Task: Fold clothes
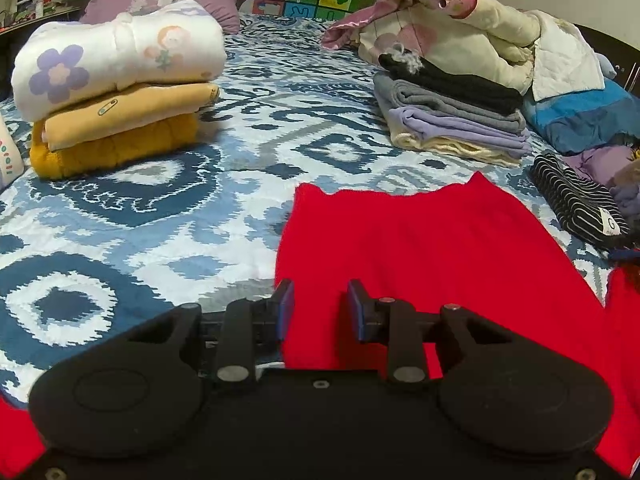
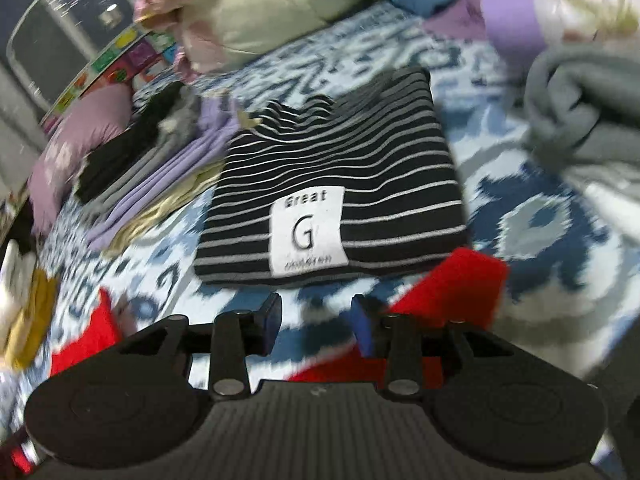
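Observation:
A red garment (image 1: 420, 256) lies spread flat on the patterned bed. My left gripper (image 1: 320, 310) is open and empty over its near left edge. In the right wrist view, my right gripper (image 2: 316, 322) is open and empty above the bedspread; a red sleeve or corner (image 2: 456, 288) of the garment lies by its right finger. A folded black-and-white striped top (image 2: 340, 184) with a white "G" label lies just beyond it; it also shows in the left wrist view (image 1: 576, 200). The right view is blurred.
A stack of folded white, cream and mustard clothes (image 1: 116, 88) stands at the far left. A stack of black, grey and lilac clothes (image 1: 452, 116) stands at the far right, with a heap of quilts (image 1: 460, 24) behind. A grey garment (image 2: 580, 96) lies right.

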The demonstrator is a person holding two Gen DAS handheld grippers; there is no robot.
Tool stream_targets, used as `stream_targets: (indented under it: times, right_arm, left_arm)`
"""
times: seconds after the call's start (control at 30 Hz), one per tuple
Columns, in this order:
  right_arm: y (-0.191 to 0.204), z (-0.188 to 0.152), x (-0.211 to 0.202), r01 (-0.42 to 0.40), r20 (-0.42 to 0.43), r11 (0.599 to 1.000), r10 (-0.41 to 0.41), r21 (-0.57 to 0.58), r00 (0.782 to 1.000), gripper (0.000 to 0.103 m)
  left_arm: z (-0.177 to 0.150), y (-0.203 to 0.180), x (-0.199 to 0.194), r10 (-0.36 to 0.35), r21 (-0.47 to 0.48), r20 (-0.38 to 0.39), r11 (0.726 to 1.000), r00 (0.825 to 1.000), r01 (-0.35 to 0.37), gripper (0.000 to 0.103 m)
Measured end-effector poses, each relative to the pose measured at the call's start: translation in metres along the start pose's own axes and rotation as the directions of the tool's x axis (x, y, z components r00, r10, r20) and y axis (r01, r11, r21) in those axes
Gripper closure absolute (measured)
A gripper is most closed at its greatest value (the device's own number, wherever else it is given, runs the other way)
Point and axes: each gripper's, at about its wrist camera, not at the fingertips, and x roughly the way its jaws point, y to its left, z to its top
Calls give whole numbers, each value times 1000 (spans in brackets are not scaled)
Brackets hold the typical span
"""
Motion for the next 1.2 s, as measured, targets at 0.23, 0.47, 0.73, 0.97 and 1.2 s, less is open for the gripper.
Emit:
stream_targets:
  times: [0.23, 0.47, 0.73, 0.97, 1.2]
  right_arm:
    - [2, 36, 35, 10, -4, 1000, -10, 7, 1000, 68]
    - [-12, 89, 64, 69, 69, 997, -70, 17, 995, 69]
    - [-11, 108, 54, 89, 66, 996, -87, -25, 994, 68]
    - [-14, 64, -23, 46, 72, 994, -39, -103, 997, 55]
    - [-23, 17, -65, 113, 71, 982, -103, -151, 992, 47]
  left_arm:
    - [1, -2, 6, -7, 32, -8, 999, 1000, 7, 72]
    - [-2, -6, 10, -21, 69, -10, 997, 1000, 21, 64]
    - [-2, -8, 12, -27, 67, -4, 997, 1000, 27, 63]
    - [-2, -9, 3, -36, 38, 10, 999, 999, 35, 63]
    - [-2, -13, -6, -51, 26, 28, 998, 998, 50, 63]
